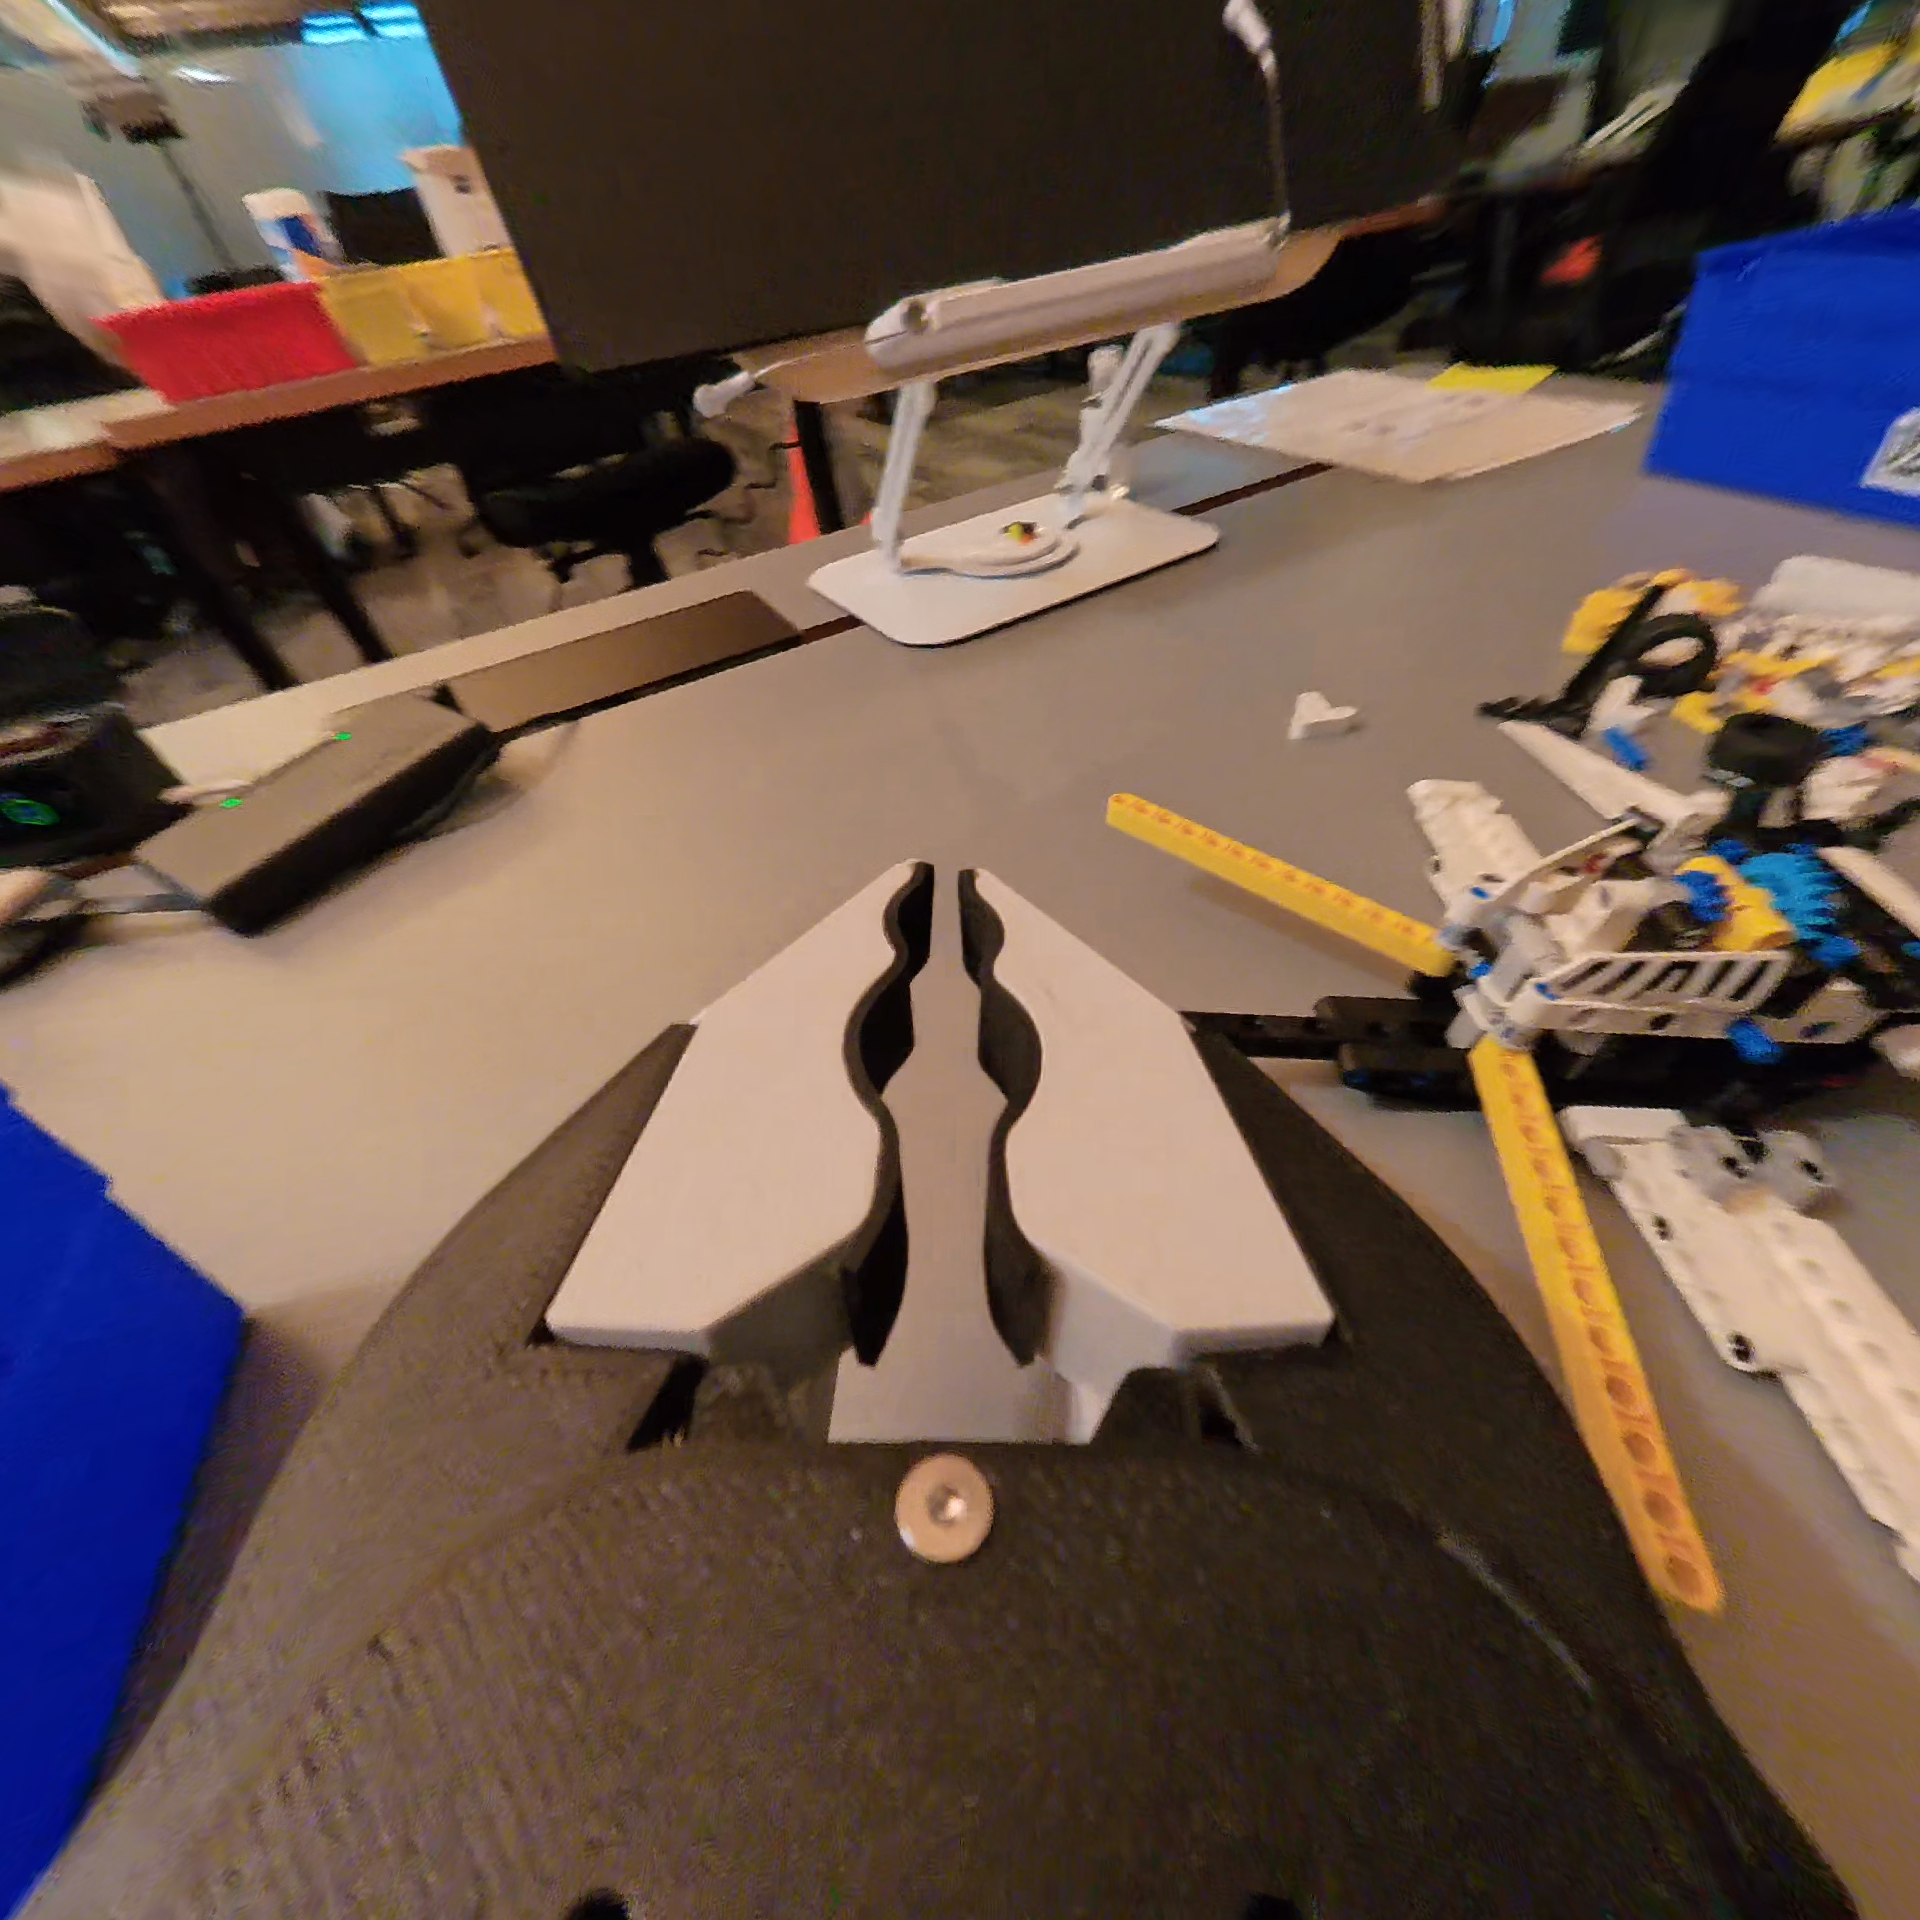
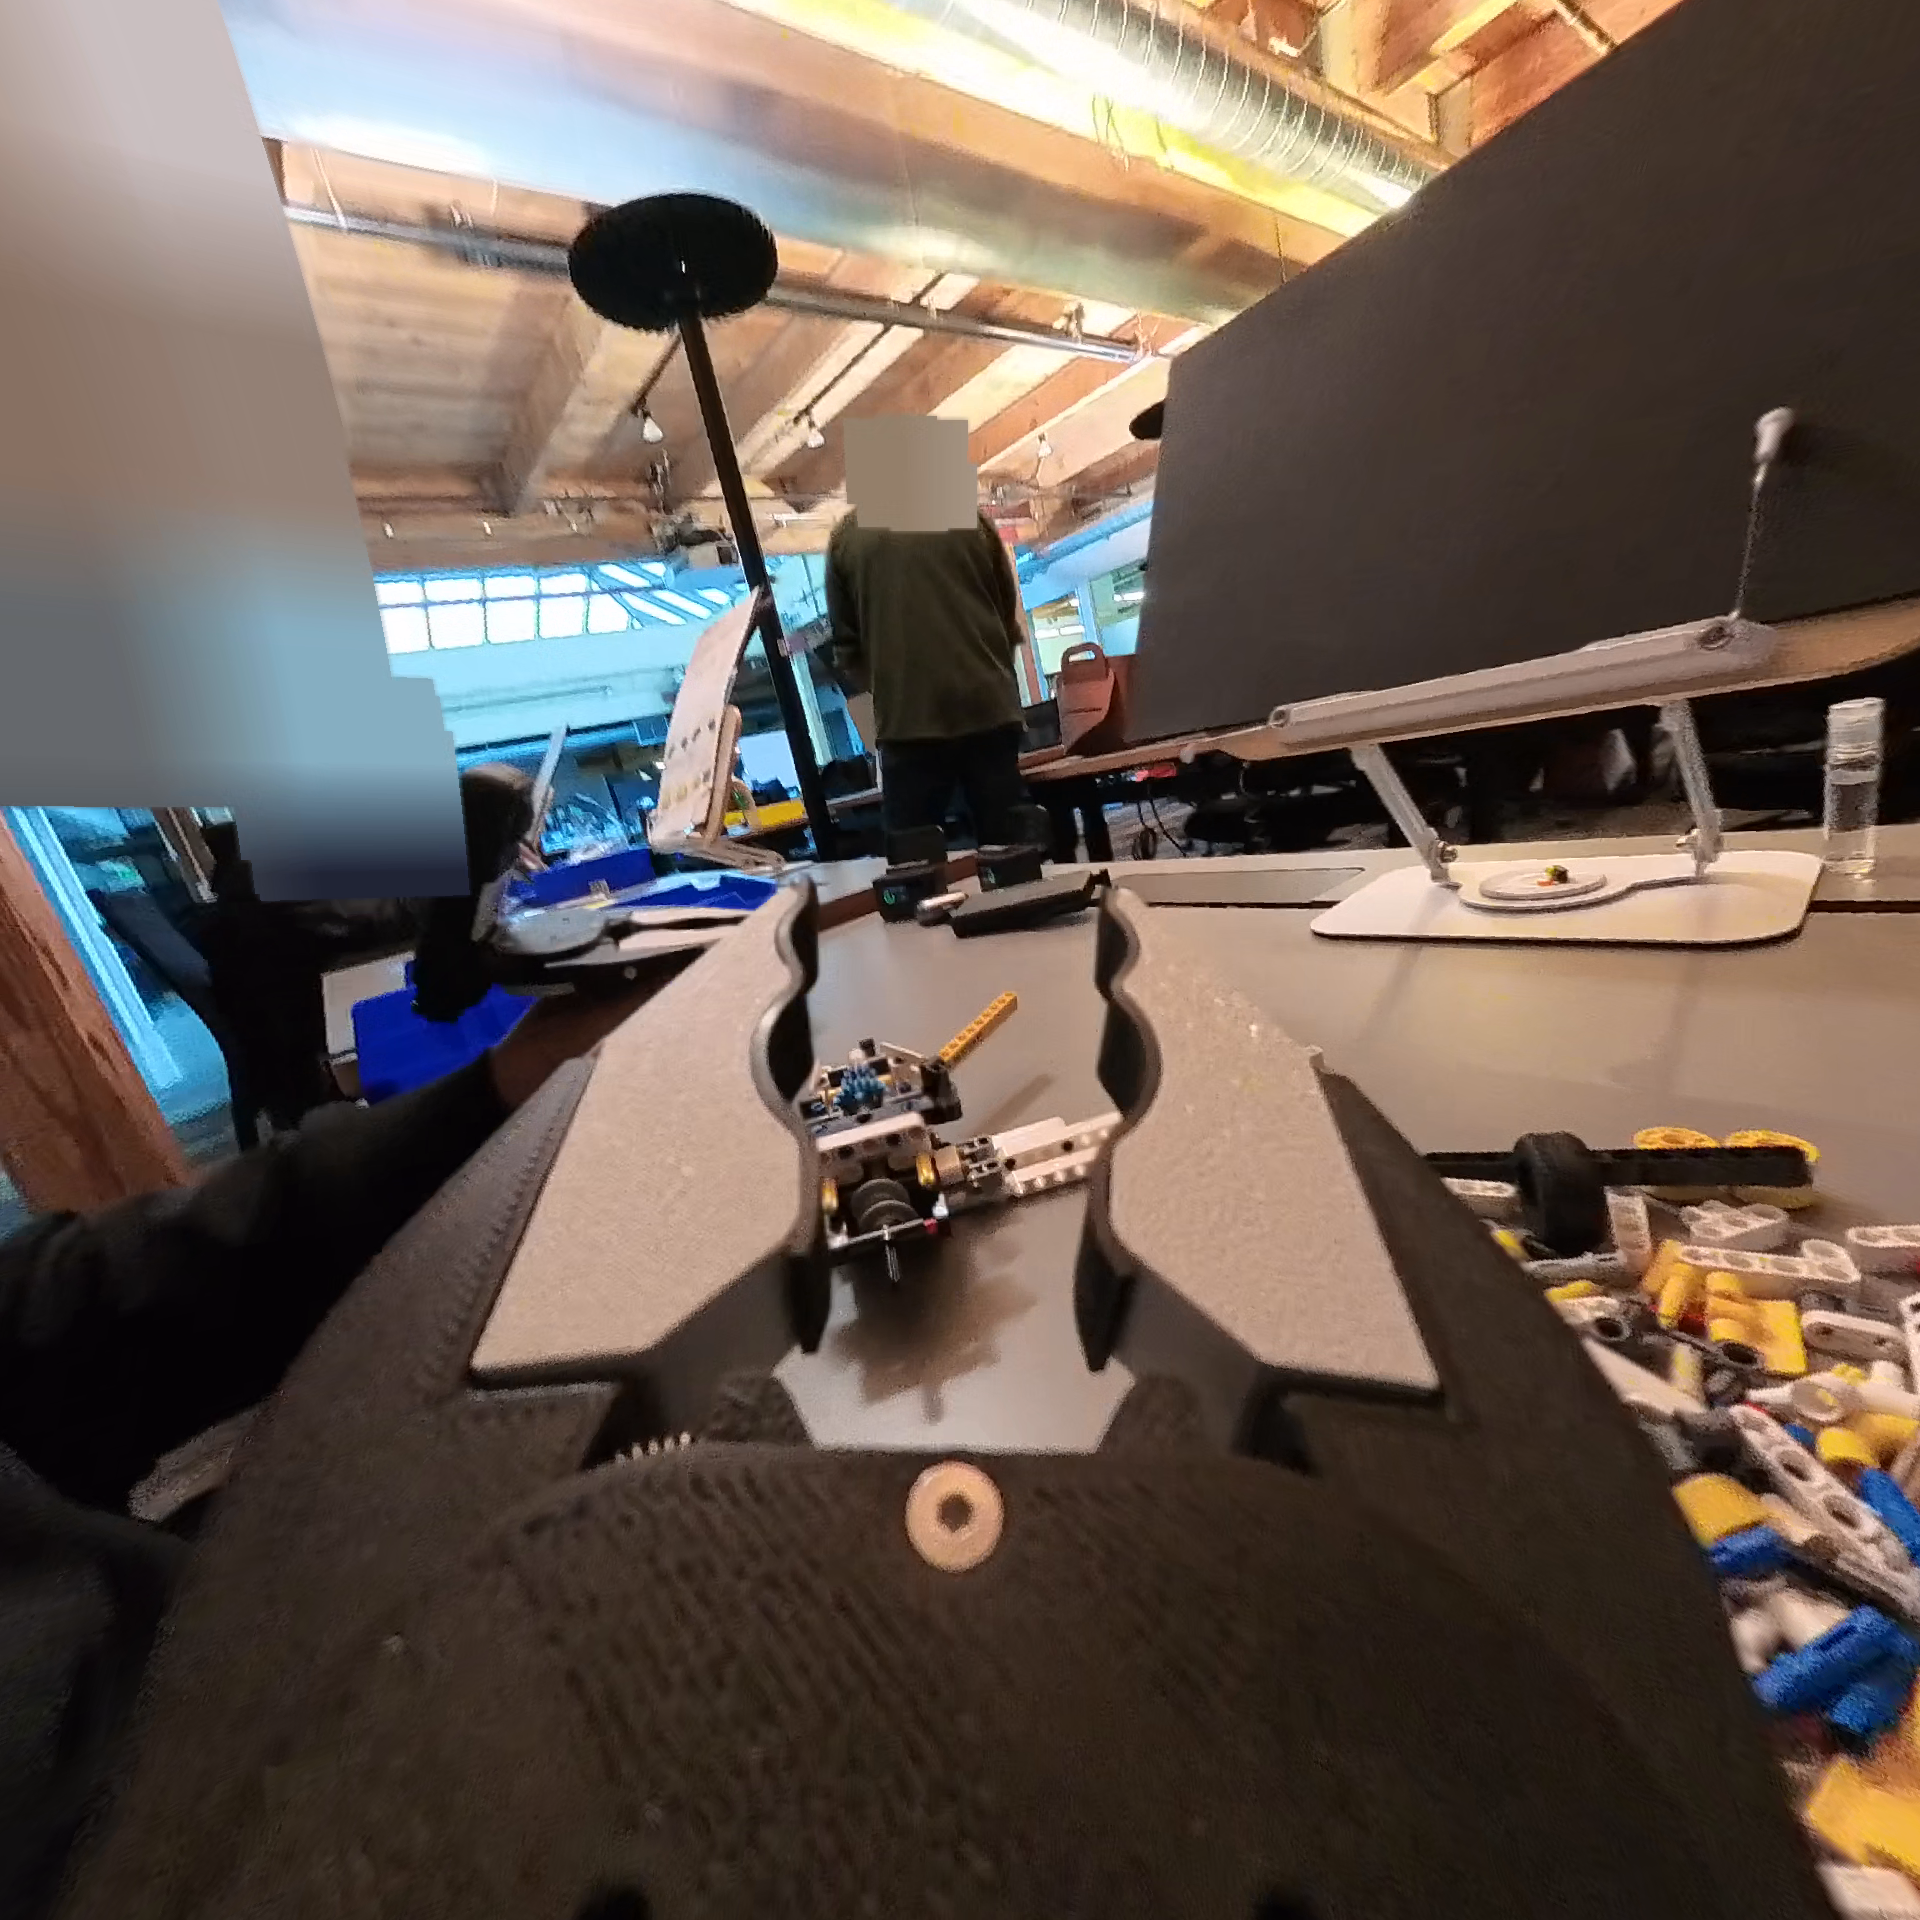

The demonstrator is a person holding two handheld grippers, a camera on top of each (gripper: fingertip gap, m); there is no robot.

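Observation:
My left gripper (image 1: 943, 868) is shut, with only a thin slit between its fingertips and bare grey table (image 1: 675, 883) showing through it. It hovers left of a white, black and blue brick model (image 1: 1621, 956) with two long yellow beams (image 1: 1278, 883). My right gripper (image 2: 951, 914) is open. The same model (image 2: 883, 1143) lies on the table low between its fingers, close to the left finger (image 2: 790, 1039), and the pads do not press on it. The left gripper (image 2: 561, 940) also shows at the left in the right wrist view.
A pile of loose brick pieces (image 2: 1766, 1351) lies to the right. A white monitor stand (image 1: 1008, 571) and dark screen stand at the back. Blue bins (image 1: 1797, 364) sit at both sides. A black box (image 1: 312, 810), a clear bottle (image 2: 1852, 779) and a standing person (image 2: 925, 644) are farther off. Left tips to right tips: about 30 cm.

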